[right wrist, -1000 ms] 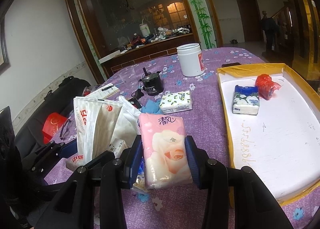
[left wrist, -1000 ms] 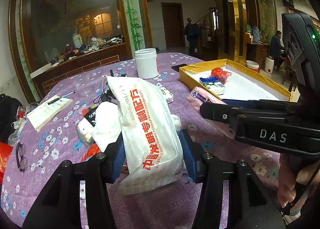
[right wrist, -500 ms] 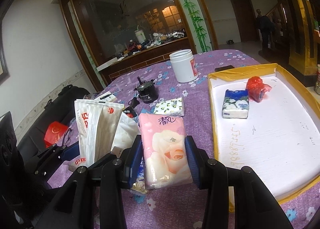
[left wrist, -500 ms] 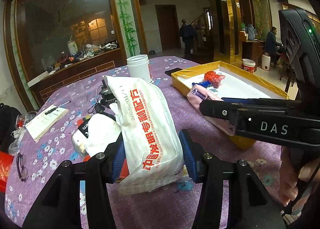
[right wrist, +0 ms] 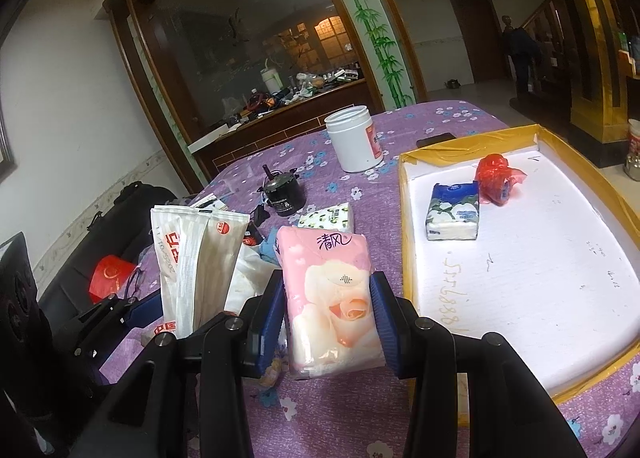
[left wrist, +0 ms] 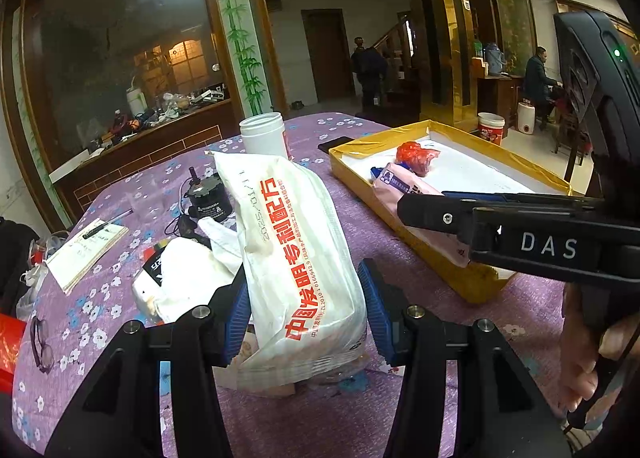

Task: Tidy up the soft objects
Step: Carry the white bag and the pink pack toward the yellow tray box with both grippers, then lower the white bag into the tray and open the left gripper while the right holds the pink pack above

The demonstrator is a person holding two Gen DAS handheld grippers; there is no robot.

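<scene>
Firstly, from the left wrist, the left gripper [left wrist: 304, 310] clamps a white plastic packet with red letters [left wrist: 296, 254] above the purple flowered bench [left wrist: 400, 250]. From the right wrist, the right gripper [right wrist: 330, 322] squeezes a pink rose-printed tissue pack [right wrist: 332, 298] beside the yellow-rimmed white tray [right wrist: 412, 258].

The left hand-held gripper [left wrist: 306, 310] has a black frame with two angular arms, and each arm carries round silver screws. Its fingers [left wrist: 240, 312] wear ribbed blue pads. The right hand-held gripper [right wrist: 330, 316] is built the same way; on its black side stand the white letters "DAS", and a small green light glows on its body.
</scene>
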